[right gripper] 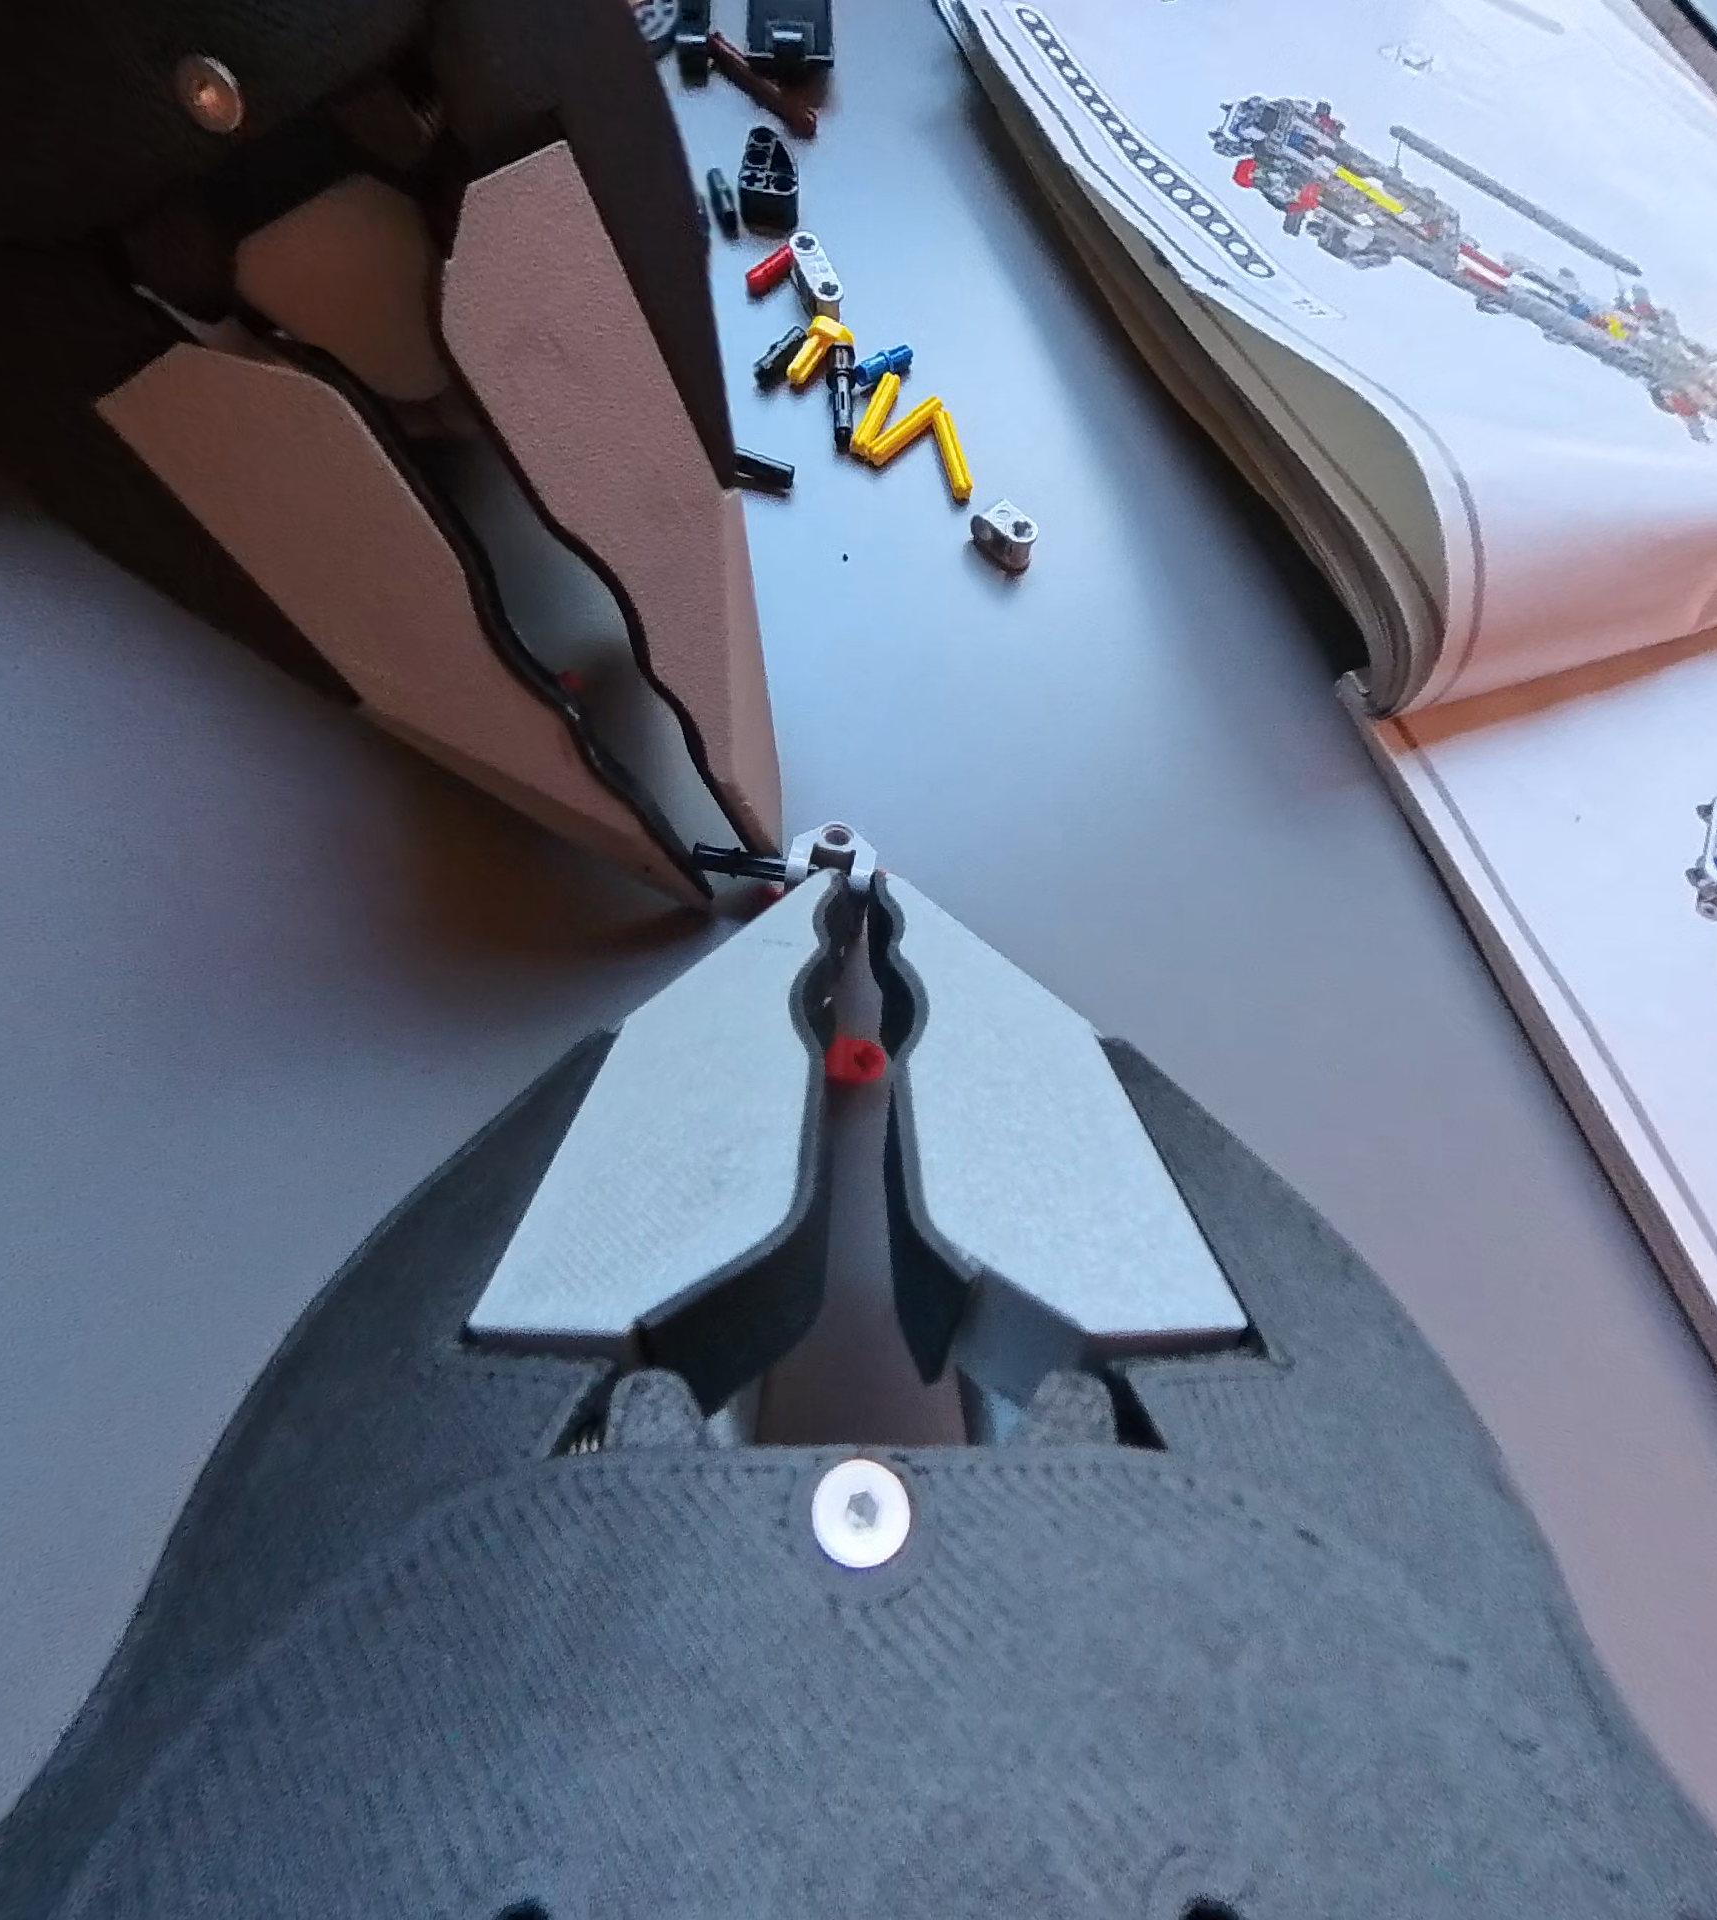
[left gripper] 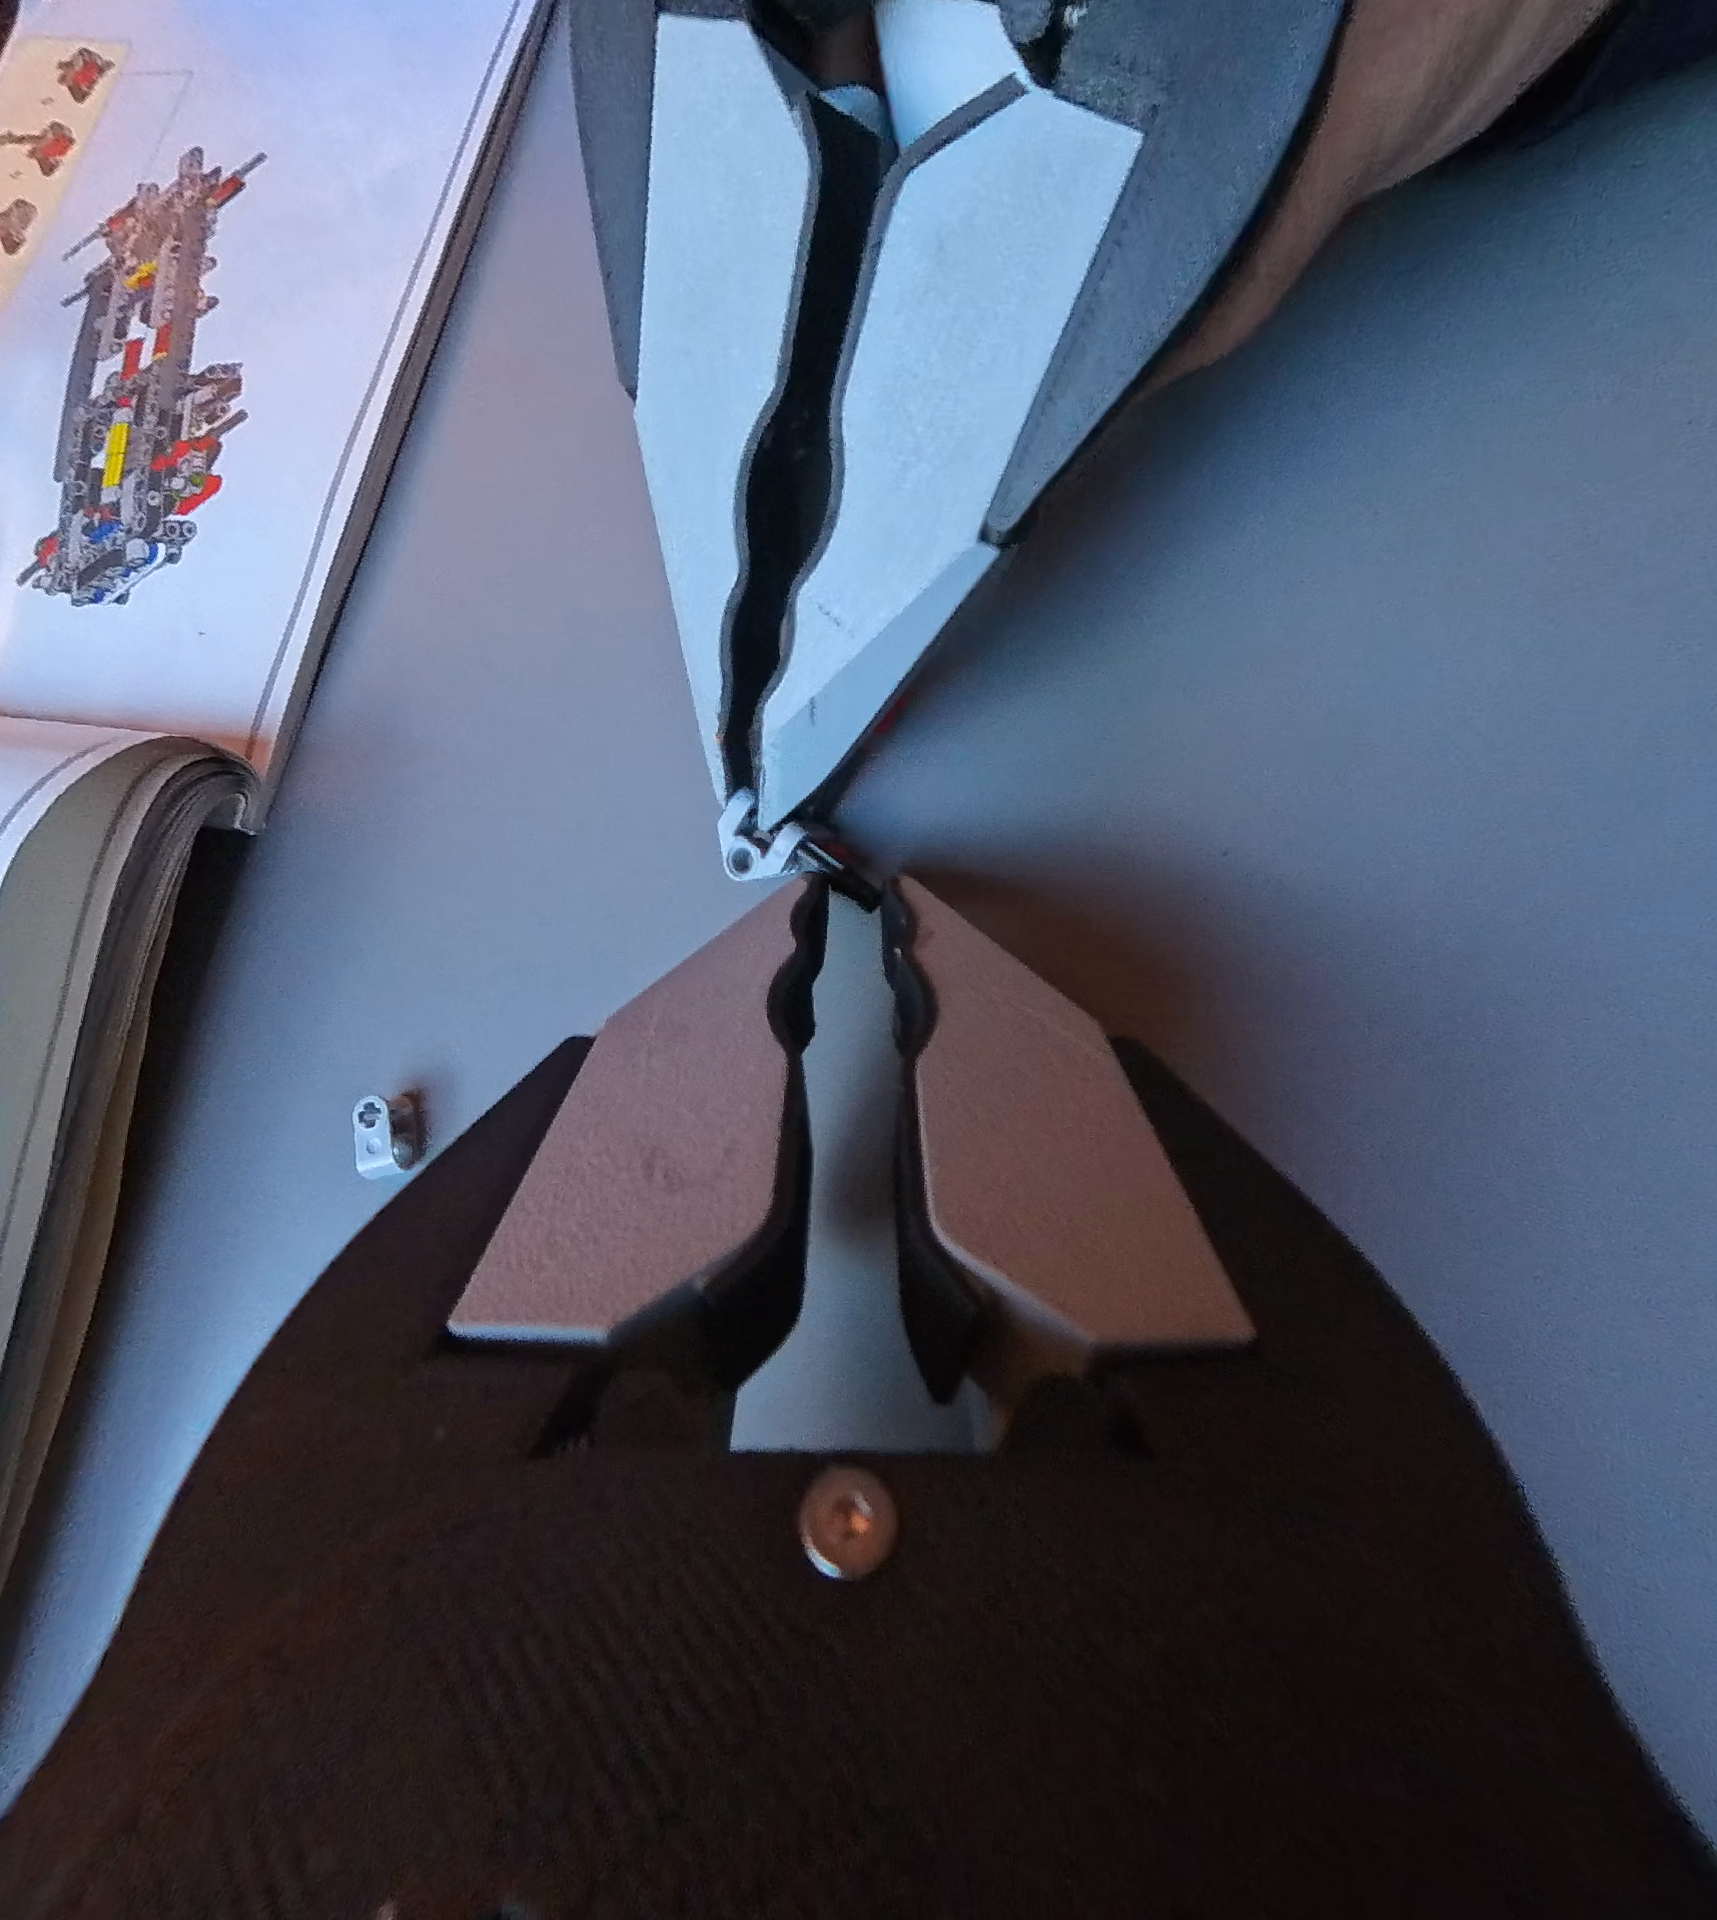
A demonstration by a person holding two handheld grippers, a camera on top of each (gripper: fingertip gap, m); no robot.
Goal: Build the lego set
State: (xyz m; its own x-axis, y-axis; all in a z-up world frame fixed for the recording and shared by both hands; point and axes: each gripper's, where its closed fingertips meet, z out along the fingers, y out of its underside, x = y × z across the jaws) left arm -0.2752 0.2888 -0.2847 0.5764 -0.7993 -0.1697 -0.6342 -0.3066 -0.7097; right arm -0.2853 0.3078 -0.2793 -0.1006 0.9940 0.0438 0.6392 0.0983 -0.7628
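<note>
Grey table (right gripper: pixel 1093 831) fills both views, with an open instruction booklet (right gripper: pixel 1456 312) along one edge and a scatter of small building pieces (right gripper: pixel 864 395) beyond. The right gripper (right gripper: pixel 852 896) has its fingers clamped on a small white connector (right gripper: pixel 833 850). A black pin (right gripper: pixel 729 858) sticks out of that connector, and the left gripper (left gripper: pixel 852 891) has its fingers closed on the pin. A red peg (right gripper: pixel 856 1060) lies on the table below the right fingers. Another white connector (left gripper: pixel 384 1135) lies beside the left gripper.
</note>
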